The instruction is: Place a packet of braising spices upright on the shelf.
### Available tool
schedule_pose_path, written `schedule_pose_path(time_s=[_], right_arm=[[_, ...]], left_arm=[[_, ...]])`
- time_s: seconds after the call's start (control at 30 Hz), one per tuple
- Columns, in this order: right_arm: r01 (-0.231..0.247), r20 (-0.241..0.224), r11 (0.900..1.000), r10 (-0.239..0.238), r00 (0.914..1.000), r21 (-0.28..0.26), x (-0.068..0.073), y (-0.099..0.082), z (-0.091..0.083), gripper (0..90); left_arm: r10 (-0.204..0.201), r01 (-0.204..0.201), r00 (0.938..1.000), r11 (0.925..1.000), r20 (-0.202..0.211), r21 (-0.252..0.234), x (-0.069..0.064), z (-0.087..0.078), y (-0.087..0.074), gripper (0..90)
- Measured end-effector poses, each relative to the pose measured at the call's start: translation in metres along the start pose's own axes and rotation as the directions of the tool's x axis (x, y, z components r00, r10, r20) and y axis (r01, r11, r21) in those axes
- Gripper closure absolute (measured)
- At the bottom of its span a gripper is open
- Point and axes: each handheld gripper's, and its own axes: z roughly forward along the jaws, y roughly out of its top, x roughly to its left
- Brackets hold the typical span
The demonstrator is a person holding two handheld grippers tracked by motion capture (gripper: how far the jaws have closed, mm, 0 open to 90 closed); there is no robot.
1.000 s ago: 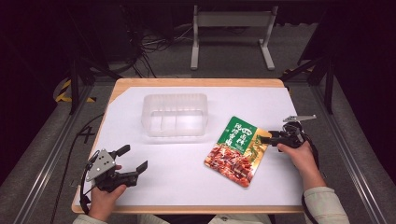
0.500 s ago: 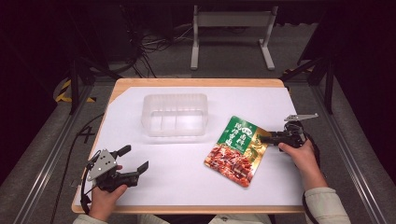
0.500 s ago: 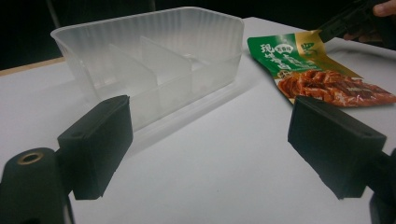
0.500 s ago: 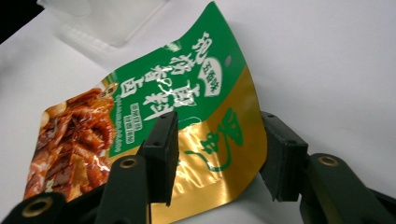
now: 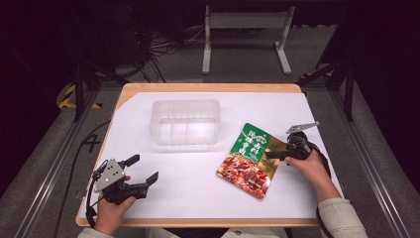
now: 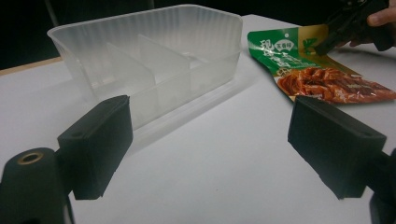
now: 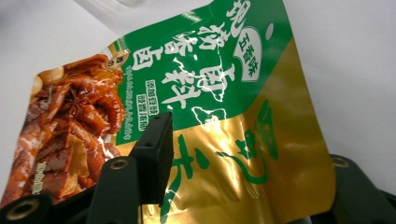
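Observation:
A green, gold and red food pouch (image 5: 250,158) lies flat on the white table, right of centre. My right gripper (image 5: 271,154) is at the pouch's right edge. In the right gripper view, one jaw lies over the pouch (image 7: 210,79) and the other sits under its gold edge, so the pouch runs between them. The right gripper (image 7: 252,144) has just been opening and its pads do not press the pouch. My left gripper (image 5: 143,167) rests near the front left corner, open with nothing between its fingers. It faces the pouch (image 6: 317,70) and a clear tray.
A clear plastic tray (image 5: 185,106) with inner dividers stands at the middle back of the table, its rim (image 6: 140,14) ahead of the left gripper (image 6: 212,121). White sheet covers the tabletop (image 5: 198,198). Dark floor, cables and metal frames surround the table.
My right gripper has shifted a little leftward onto the pouch's right edge. The left gripper, the tray and the pouch have stayed put.

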Motion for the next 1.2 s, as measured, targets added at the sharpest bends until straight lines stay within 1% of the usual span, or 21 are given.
schedule_pose_path(time_s=[0.03,0.1,0.2,0.27,0.3,0.33,0.4,0.53,0.57,0.63,0.83,0.97,1.0,1.07,1.1,1.17,1.2], right_arm=[[0.001,0.013,1.0,-0.001,0.9999,-0.001,0.001,0.0,0.001,52.1],[-0.004,0.024,1.0,0.004,0.9997,-0.002,0.001,0.0,0.001,54.8],[0.014,0.06,0.9999,-0.014,0.9981,-0.001,0.003,0.0,0.001,61.2],[0.018,0.087,0.9998,-0.018,0.9961,0.003,0.005,0.0,0.001,67.6],[0.018,0.087,0.9998,-0.018,0.9961,0.003,0.005,0.0,0.001,67.6],[0.032,0.127,0.9995,-0.032,0.9914,0.005,0.006,0.0,0.001,75.6],[0.029,0.147,0.9996,-0.029,0.9886,0.004,0.006,0.0,0.001,81.6],[0.019,0.143,0.9998,-0.018,0.9895,-0.008,0.007,0.002,-0.003,90.0],[0.012,0.135,0.9998,-0.011,0.9908,-0.012,0.008,0.002,-0.005,90.0],[0.012,0.135,0.9998,-0.01,0.9909,-0.015,0.01,0.004,-0.008,90.0],[0.043,0.137,0.9973,-0.035,0.99,-0.06,0.022,0.009,-0.024,90.0],[0.083,0.153,0.9923,-0.068,0.9859,-0.092,0.032,0.013,-0.033,90.0],[0.086,0.152,0.9911,-0.071,0.9858,-0.101,0.035,0.014,-0.035,90.0],[0.084,0.142,0.9881,-0.065,0.9877,-0.129,0.039,0.015,-0.04,90.0],[0.084,0.142,0.9881,-0.065,0.9877,-0.129,0.039,0.015,-0.04,90.0],[0.081,0.122,0.9816,-0.06,0.9907,-0.173,0.044,0.016,-0.049,90.0],[0.081,0.122,0.9816,-0.06,0.9907,-0.173,0.044,0.016,-0.049,90.0]], left_arm=[[0.003,-0.003,1.0,1.0,-0.001,0.0,0.0,0.0,0.0,14.7],[0.003,-0.003,1.0,1.0,-0.001,0.0,0.0,0.0,0.0,14.7],[0.005,-0.005,1.0,1.0,-0.001,0.001,0.0,0.0,0.0,14.7],[0.004,-0.004,1.0,1.0,-0.001,0.001,0.0,0.0,0.0,14.7],[0.004,-0.004,1.0,1.0,-0.001,0.001,0.0,0.0,0.0,14.7],[0.006,-0.006,1.0,1.0,-0.001,0.001,0.0,0.0,0.0,14.7],[0.006,-0.006,1.0,1.0,-0.002,0.0,0.0,0.0,0.0,14.7],[0.011,-0.011,0.9999,0.9999,-0.004,0.003,0.0,0.0,0.0,14.8],[0.011,-0.011,0.9999,0.9999,-0.003,0.002,0.0,0.0,0.0,14.9],[0.008,-0.008,1.0,1.0,-0.003,0.002,0.0,0.001,0.0,14.8],[0.011,-0.011,0.9999,0.9999,0.0,0.004,0.0,0.002,0.0,14.9],[0.013,-0.013,0.9999,0.9999,0.005,0.002,0.0,0.004,0.001,14.9],[0.016,-0.016,0.9999,0.9999,0.006,0.002,0.0,0.004,0.001,14.9],[0.018,-0.019,0.9998,0.9998,0.01,0.005,0.0,0.006,0.002,14.9],[0.018,-0.019,0.9998,0.9998,0.01,0.005,0.0,0.006,0.002,14.9],[0.017,-0.017,0.9997,0.9999,0.015,0.001,0.0,0.008,0.003,14.9],[0.017,-0.017,0.9997,0.9999,0.015,0.001,0.0,0.008,0.003,14.9]])
